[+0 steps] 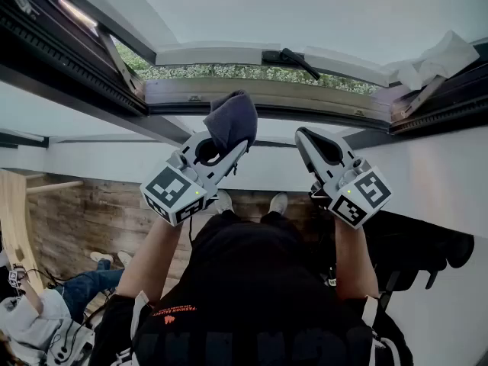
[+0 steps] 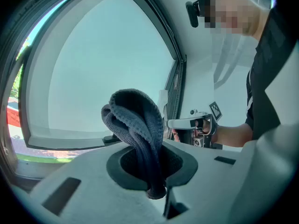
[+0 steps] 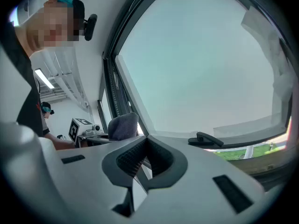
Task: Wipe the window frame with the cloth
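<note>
Grey cloth [image 1: 232,120] sits clamped in the left hand-held gripper [image 1: 229,149] near the window frame [image 1: 267,90]; right hand-held gripper [image 1: 305,137] closed, empty.

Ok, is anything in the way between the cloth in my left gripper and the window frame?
Nothing visible. The left gripper is shut on the cloth, raised right at the lower bar of the window frame; contact is unclear. The black handle sits farther right, and the right gripper is off to the side.
</note>
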`<act>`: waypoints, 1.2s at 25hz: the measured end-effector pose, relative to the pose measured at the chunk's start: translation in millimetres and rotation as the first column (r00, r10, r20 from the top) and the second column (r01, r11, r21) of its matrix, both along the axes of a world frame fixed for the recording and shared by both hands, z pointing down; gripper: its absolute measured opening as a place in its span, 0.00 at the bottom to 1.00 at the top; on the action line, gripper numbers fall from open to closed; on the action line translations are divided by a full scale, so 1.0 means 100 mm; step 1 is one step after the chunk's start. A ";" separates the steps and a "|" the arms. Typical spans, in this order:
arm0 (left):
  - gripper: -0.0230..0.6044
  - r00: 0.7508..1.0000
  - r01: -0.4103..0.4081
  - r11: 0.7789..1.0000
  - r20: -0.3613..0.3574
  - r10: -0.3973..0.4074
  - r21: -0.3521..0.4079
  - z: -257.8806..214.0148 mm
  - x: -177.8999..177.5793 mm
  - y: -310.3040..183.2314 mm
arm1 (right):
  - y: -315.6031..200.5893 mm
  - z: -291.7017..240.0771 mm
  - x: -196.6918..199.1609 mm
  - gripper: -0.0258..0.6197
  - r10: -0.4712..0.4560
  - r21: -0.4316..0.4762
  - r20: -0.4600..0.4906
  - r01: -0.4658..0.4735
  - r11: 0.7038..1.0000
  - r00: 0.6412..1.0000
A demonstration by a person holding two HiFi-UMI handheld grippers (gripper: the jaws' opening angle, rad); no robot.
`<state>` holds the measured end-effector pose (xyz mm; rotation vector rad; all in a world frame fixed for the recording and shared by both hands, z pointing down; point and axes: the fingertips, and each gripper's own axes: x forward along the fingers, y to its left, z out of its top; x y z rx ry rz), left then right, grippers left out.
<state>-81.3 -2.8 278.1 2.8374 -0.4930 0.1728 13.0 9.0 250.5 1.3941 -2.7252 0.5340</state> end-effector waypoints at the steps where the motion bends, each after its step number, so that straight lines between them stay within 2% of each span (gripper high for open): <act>1: 0.12 1.000 0.004 1.000 0.002 -0.004 -0.002 -0.01 0.00 -0.01 | 0.00 0.00 0.00 0.05 -0.001 0.000 -0.001 0.001 1.000 1.000; 9: 0.12 1.000 0.001 1.000 -0.014 -0.001 -0.003 0.00 0.01 -0.01 | -0.02 -0.01 -0.04 0.05 -0.010 0.001 -0.001 0.010 1.000 1.000; 14: 0.12 1.000 0.026 0.999 -0.007 -0.026 -0.032 0.13 -0.07 -0.06 | -0.06 0.02 -0.11 0.05 -0.036 -0.022 0.039 0.037 0.999 0.999; 20: 0.12 0.991 0.132 0.987 0.008 -0.132 -0.094 0.47 -0.52 -0.26 | -0.13 0.21 -0.32 0.05 -0.089 -0.078 0.029 0.091 0.993 0.996; 26: 0.12 0.969 0.246 0.963 0.038 -0.243 -0.108 0.71 -1.06 -0.46 | -0.22 0.43 -0.64 0.05 -0.153 -0.142 0.040 0.157 0.977 0.987; 30: 0.12 0.955 0.295 0.949 0.054 -0.290 -0.111 0.83 -1.38 -0.61 | -0.32 0.51 -0.90 0.05 -0.190 -0.163 0.049 0.196 0.967 0.981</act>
